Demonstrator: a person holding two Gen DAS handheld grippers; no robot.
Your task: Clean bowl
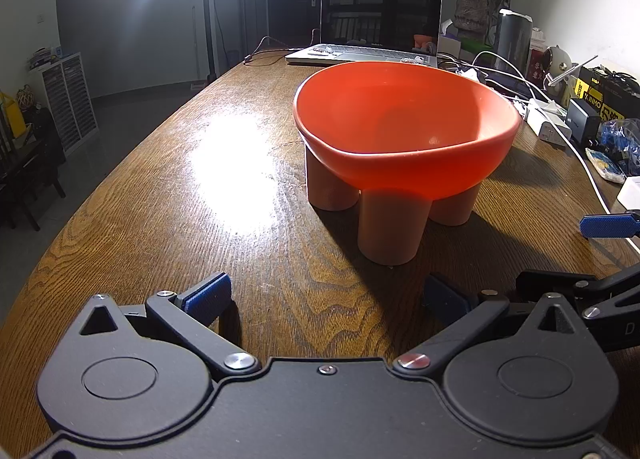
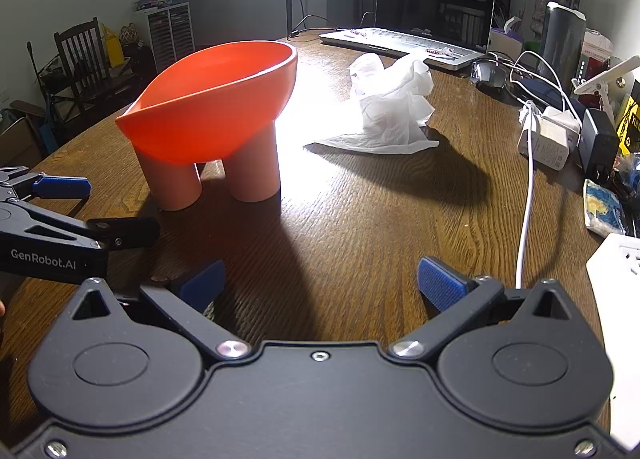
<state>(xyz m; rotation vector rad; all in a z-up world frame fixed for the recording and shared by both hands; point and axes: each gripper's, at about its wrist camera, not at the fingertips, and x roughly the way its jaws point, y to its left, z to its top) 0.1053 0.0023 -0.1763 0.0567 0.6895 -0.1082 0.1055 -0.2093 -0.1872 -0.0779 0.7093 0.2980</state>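
Both held low over the wooden table, pretty much level, pointing forward along the tabletop. Left gripper spread wide with nothing between the blue pads, parked just short of the orange bowl. Right gripper spread wide too, holding nothing, sitting right beside the left one and slightly behind it, aimed more at the open wood between bowl and tissue. Just past the left fingertips, bowl standing upright on its chunky cylinder legs, mouth facing up, rim higher at the back so the opening slants toward the left camera. Looks a bit oval from the right view, long axis running roughly away from the grippers, though could be fisheye stretch. Off to the bowl's right and apart from it, crumpled white tissue lying on the wood. Farther back, open laptop with a dark screen, plus chargers and white cables along the right edge.
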